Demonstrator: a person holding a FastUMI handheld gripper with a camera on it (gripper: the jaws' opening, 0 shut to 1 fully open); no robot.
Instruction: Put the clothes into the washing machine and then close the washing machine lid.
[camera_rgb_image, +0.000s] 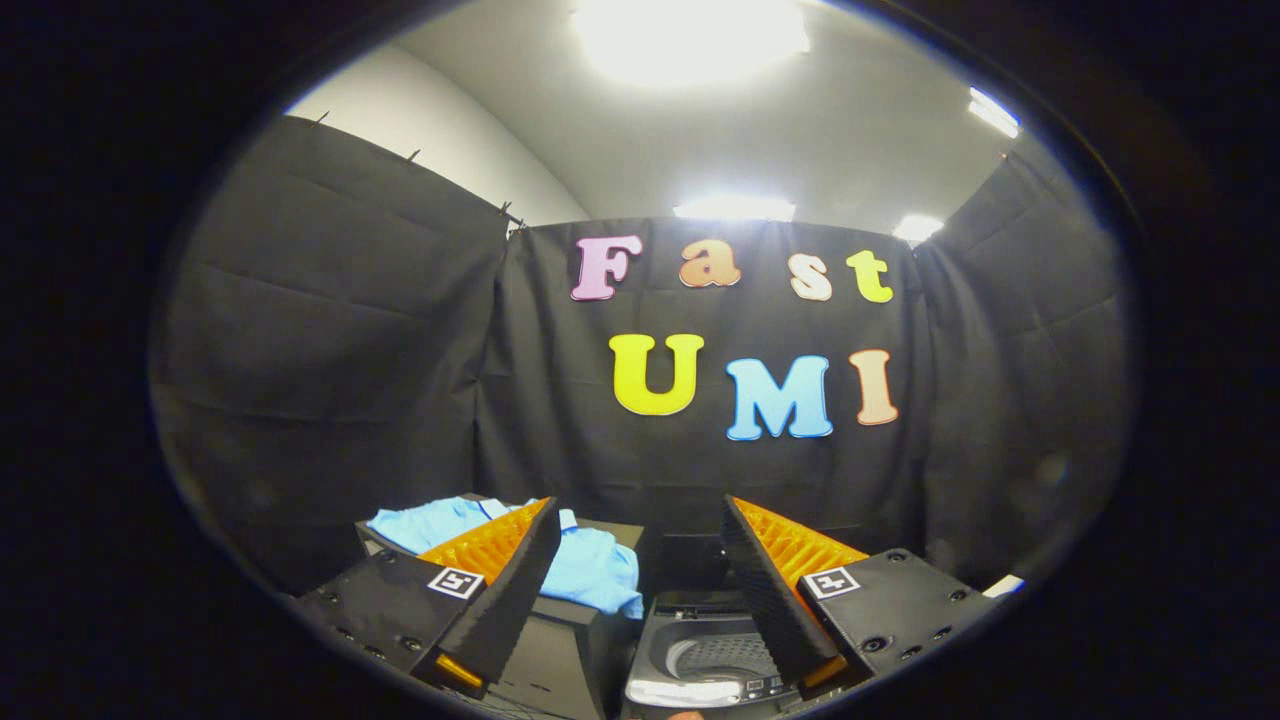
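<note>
A light blue garment (590, 565) lies crumpled on a dark stand (560, 640) beyond my left finger, partly hidden behind it. To its right stands a small top-loading washing machine (700, 660) with its lid open, the grey drum showing just ahead of my right finger. My gripper (640, 560) hangs above both, open wide, with nothing between its fingers.
Black cloth walls close the booth at the back and on both sides. A white object's corner (1003, 585) peeks out beyond the right finger. Bright ceiling lights shine overhead.
</note>
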